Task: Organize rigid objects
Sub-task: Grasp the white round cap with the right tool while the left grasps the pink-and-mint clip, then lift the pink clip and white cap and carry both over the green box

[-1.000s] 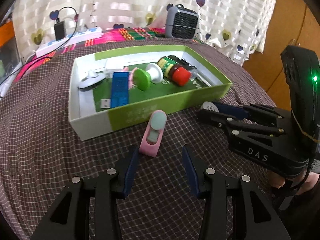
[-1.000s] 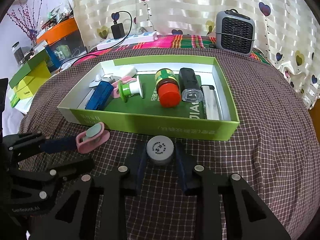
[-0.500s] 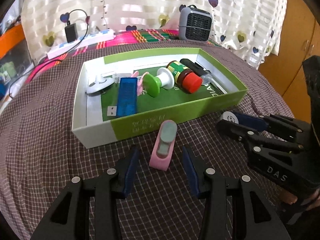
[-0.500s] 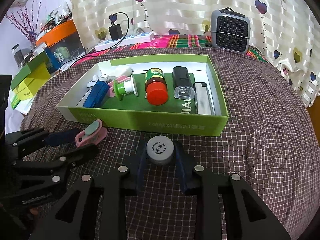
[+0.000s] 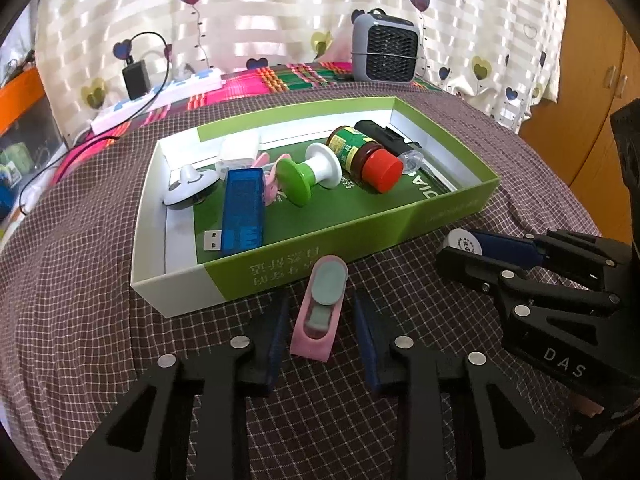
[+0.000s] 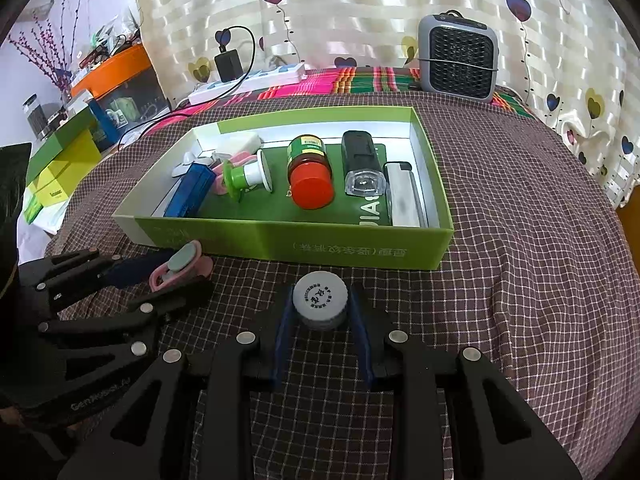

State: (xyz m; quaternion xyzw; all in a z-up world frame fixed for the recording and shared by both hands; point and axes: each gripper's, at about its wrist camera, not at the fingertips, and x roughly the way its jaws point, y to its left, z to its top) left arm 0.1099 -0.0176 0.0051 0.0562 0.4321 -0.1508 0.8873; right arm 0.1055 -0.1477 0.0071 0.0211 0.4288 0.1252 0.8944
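Left wrist view: the left gripper (image 5: 320,334) is lying low over the cloth, fingers spread to either side of a pink case (image 5: 319,314) without touching it; the green box (image 5: 352,236) is sitting just ahead.

Right wrist view: the right gripper (image 6: 320,334) is also lying low, its fingers spread, flanking a grey cap (image 6: 320,299) at their tips, the box just beyond.

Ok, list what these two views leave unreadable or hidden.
- Cap print: right view, too small to read.
- Left gripper contact with the pink clip: left view shows gaps at both pads; the right view's angle leaves it unsettled.
- White lighter: left view, hidden behind the box wall.
- Pink item behind the blue stick: mostly covered in both views.
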